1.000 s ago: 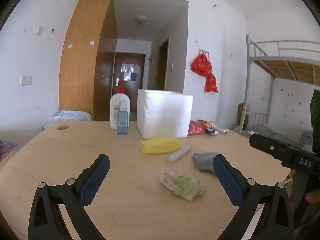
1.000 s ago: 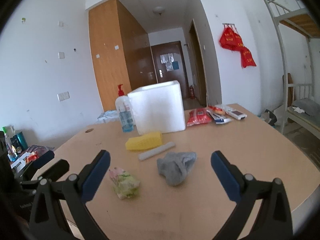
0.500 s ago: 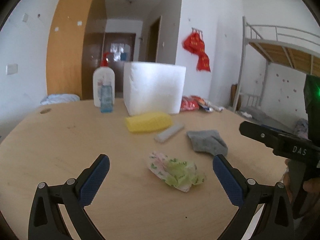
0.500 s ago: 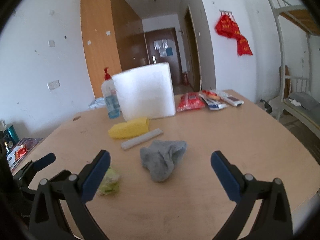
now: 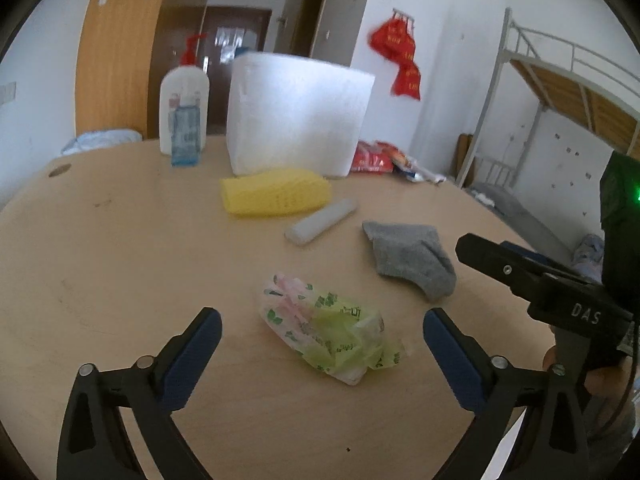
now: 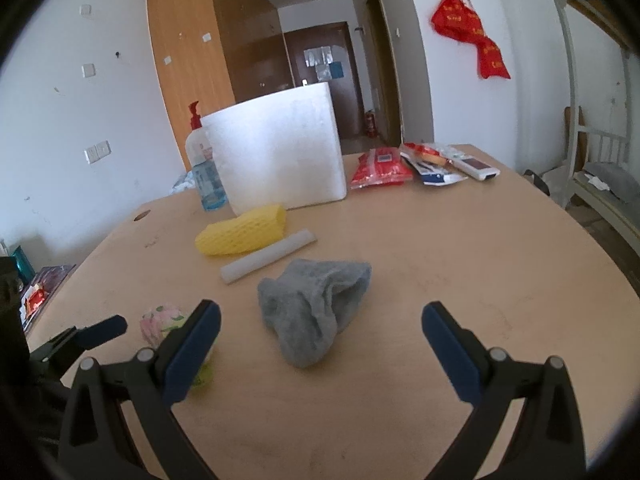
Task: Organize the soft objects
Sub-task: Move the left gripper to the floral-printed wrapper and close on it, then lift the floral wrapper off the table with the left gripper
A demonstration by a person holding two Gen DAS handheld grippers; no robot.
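Both tongs (image 5: pixel 322 326) (image 6: pixel 320 320) agape, empty

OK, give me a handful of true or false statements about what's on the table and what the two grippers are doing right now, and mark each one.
1. The left gripper is clamped on the crumpled plastic bag. False: its jaws have just been closing a little but stand wide, with the bag lying on the table ahead of them, untouched.
2. The gray sock lies in front of the open right gripper. True.
3. The yellow foam net is inside the white foam box. False: it lies on the table in front of the box.
4. A pump bottle stands beside the box. True.
5. The white foam stick rests between the net and the sock. True.
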